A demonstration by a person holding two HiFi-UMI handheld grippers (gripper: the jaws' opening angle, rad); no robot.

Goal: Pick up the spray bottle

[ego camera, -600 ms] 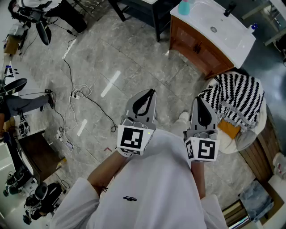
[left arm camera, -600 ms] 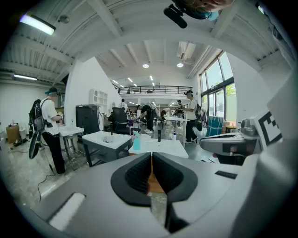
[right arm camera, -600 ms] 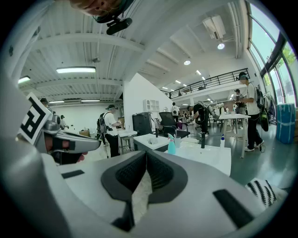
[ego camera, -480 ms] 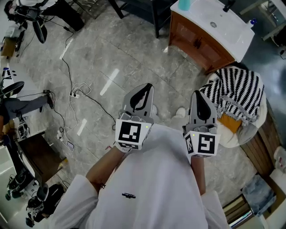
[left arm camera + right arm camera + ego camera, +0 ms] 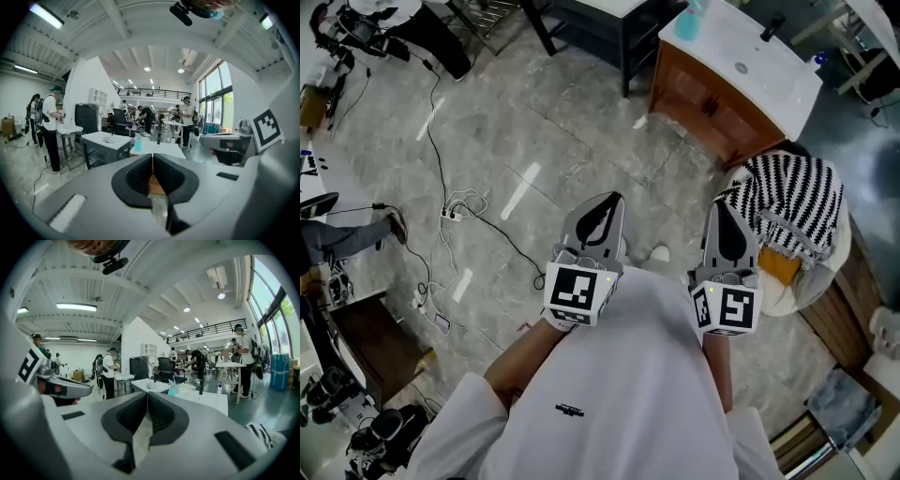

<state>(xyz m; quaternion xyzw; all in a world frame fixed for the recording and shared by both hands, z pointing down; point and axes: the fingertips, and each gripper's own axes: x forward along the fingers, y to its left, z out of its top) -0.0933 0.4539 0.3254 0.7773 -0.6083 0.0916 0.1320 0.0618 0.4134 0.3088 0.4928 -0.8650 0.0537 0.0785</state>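
Observation:
The spray bottle (image 5: 689,21) is a teal bottle standing on the white vanity counter (image 5: 773,80) at the top edge of the head view, well ahead of both grippers. It also shows small and distant as the teal bottle (image 5: 138,142) in the left gripper view and the teal bottle (image 5: 172,389) in the right gripper view. My left gripper (image 5: 616,196) and right gripper (image 5: 719,205) are held side by side in front of the person's white shirt, above the floor. Both are shut with nothing between the jaws, as the left gripper (image 5: 152,157) and right gripper (image 5: 147,395) show close up.
The counter sits on a wooden cabinet (image 5: 703,94) and has a basin and a dark faucet (image 5: 772,25). A black-and-white striped cloth (image 5: 792,202) lies over a seat at the right. Cables (image 5: 459,202) trail over the grey floor at the left. A dark table (image 5: 591,23) stands beside the cabinet.
The head view has drifted, so the counter sits a little higher and the floor has slid by. Both grippers keep their place and stay shut.

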